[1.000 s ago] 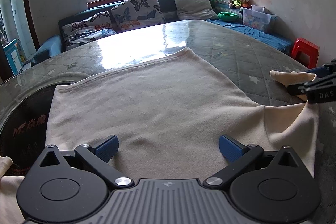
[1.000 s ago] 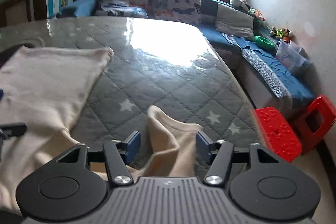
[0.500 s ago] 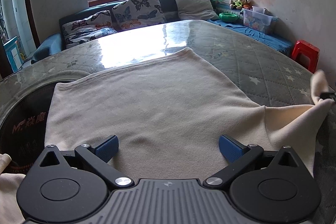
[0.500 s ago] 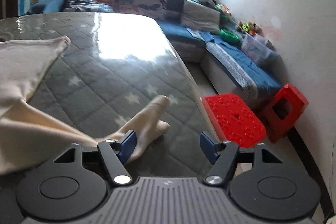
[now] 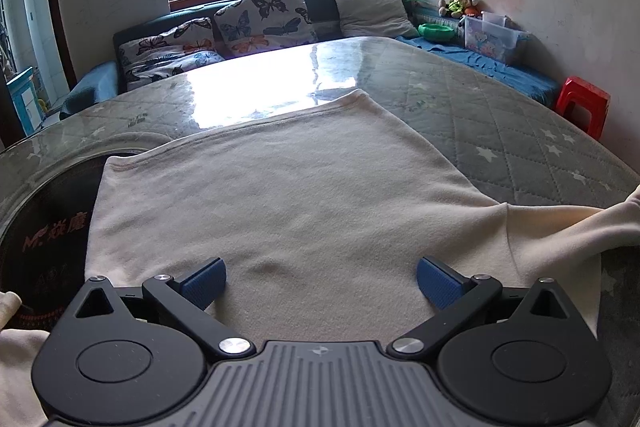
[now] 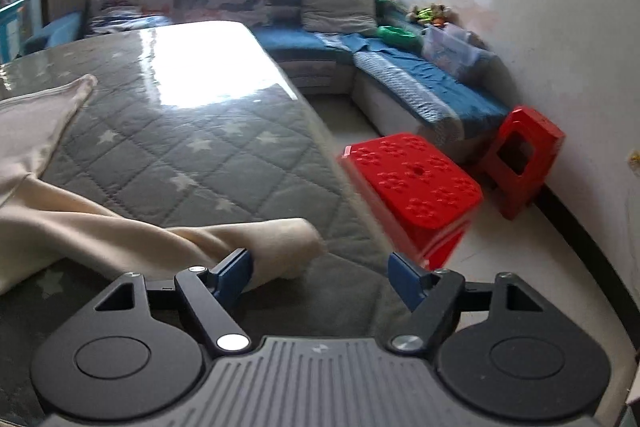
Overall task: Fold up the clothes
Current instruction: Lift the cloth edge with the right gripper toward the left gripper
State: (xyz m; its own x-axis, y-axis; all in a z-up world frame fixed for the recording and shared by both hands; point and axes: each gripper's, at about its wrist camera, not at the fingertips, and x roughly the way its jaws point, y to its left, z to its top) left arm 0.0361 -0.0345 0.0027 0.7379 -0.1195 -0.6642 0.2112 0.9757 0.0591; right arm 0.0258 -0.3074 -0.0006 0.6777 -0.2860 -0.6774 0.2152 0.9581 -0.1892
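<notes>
A cream long-sleeved top (image 5: 288, 195) lies spread flat on the grey quilted table (image 5: 500, 131). My left gripper (image 5: 320, 281) is open and hovers low over the top's near part, nothing between its blue pads. The top's right sleeve (image 6: 168, 239) stretches out to the right across the table (image 6: 192, 163); its cuff end lies just ahead of my right gripper (image 6: 320, 277). The right gripper is open, with the sleeve resting against its left pad (image 6: 234, 275). The sleeve also shows at the right edge of the left wrist view (image 5: 592, 227).
The table's right edge drops to the floor, where a red stool (image 6: 416, 183) and a second red stool (image 6: 520, 159) stand. A blue sofa with butterfly cushions (image 5: 260, 15) runs along the far wall. A dark round inset (image 5: 44, 227) is at the table's left.
My right gripper has swung right and drawn back toward the table's edge, and the sleeve now lies stretched out straight. The left gripper has stayed still.
</notes>
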